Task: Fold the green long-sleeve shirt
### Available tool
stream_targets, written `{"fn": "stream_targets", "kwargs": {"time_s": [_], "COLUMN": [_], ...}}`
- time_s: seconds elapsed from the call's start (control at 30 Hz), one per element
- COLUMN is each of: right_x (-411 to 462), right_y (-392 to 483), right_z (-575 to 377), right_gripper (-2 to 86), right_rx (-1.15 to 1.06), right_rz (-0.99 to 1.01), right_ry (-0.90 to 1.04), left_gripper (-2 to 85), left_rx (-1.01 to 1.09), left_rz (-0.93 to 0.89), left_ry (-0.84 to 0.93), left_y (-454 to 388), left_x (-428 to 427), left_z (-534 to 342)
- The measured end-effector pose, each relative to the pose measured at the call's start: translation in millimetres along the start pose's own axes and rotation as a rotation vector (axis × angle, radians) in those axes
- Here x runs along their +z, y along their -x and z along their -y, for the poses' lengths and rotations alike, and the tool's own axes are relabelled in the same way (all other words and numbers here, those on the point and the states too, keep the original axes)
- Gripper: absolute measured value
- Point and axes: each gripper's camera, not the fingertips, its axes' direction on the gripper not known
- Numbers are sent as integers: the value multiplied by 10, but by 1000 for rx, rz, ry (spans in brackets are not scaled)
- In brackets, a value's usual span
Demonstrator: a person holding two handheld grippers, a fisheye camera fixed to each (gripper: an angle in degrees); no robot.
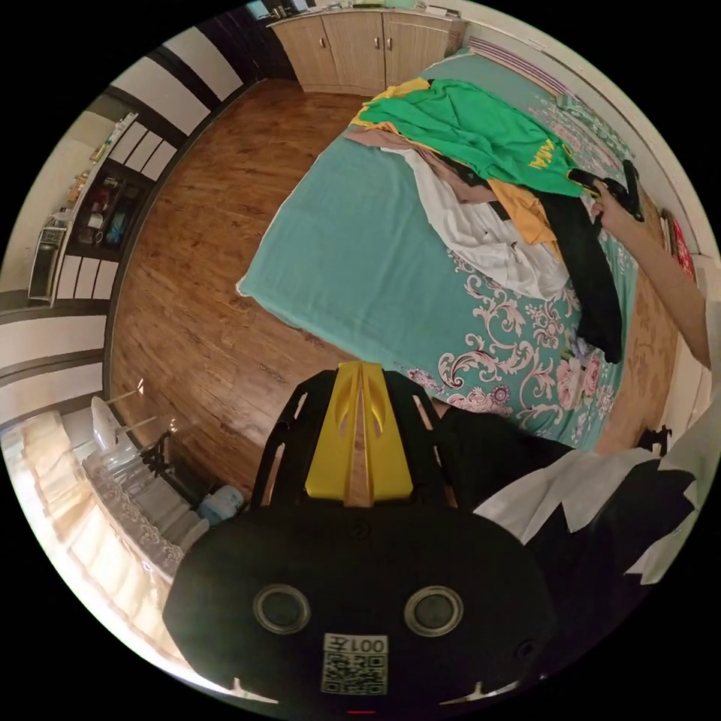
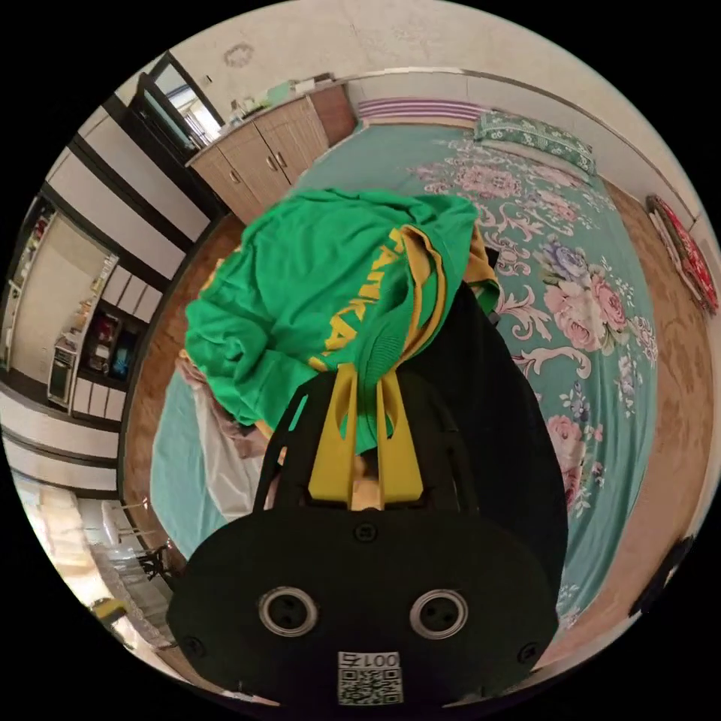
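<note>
The green long-sleeve shirt (image 1: 466, 128) with yellow lettering lies on top of a heap of clothes on the bed. In the right gripper view the same green shirt (image 2: 315, 293) bulges up close, and my right gripper (image 2: 366, 375) is shut on a fold of its green and yellow edge. The right gripper (image 1: 612, 188) also shows in the left gripper view, held by a hand at the shirt's near edge. My left gripper (image 1: 361, 369) hangs over the bed's foot with its yellow jaws shut on nothing.
Under the shirt lie white (image 1: 488, 233), black (image 1: 593, 278), yellow and beige garments. The bed (image 1: 353, 255) has a teal floral cover. Wooden floor (image 1: 203, 248) surrounds it, with cabinets (image 1: 368, 49) at the far wall. A person's dark and white clothing (image 1: 586, 511) is close by.
</note>
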Motion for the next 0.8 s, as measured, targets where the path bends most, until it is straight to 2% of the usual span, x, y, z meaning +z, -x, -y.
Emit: {"fn": "stream_targets", "kwargs": {"time_s": [0.13,0.2,0.33,0.4,0.47,0.5,0.53,0.57,0.6,0.67,0.8], "right_x": [-865,-1518,-2733,-3562,-4158,-4518,-4691,-5015,-5314,-5726,-6634], "right_y": [165,287,532,724,855,931,965,1020,1052,1066,903], "right_z": [-287,-392,-546,-771,-1024,-1233,-1352,-1616,-1904,-2331,-3238], "right_gripper": [11,9,7,6,6,5,5,5,5,5,5], "right_rx": [-164,-298,-587,-811,-955,-1049,-1096,-1196,-1277,-1372,-1463], "right_rz": [172,337,489,521,527,520,514,505,476,433,402], "right_ry": [-101,-178,-298,-314,-301,-283,-270,-235,-219,-187,-126], "left_gripper": [-9,-7,13,37,61,63,65,66,70,91,130], "left_rx": [106,189,491,592,753,806,946,1137,1229,1480,1686], "left_rz": [10,-16,-132,-186,-296,-339,-451,-586,-656,-924,-1275], "left_ry": [-126,-221,-572,-757,-971,-1013,-1069,-1066,-1038,-810,-525], "left_y": [81,42,-154,-202,-299,-338,-448,-624,-735,-1319,-2314], "left_x": [-442,-692,-1676,-2222,-2962,-3136,-3450,-3709,-3810,-4057,-3999], "left_z": [541,813,1325,1466,1628,1666,1741,1821,1868,2029,1883]}}
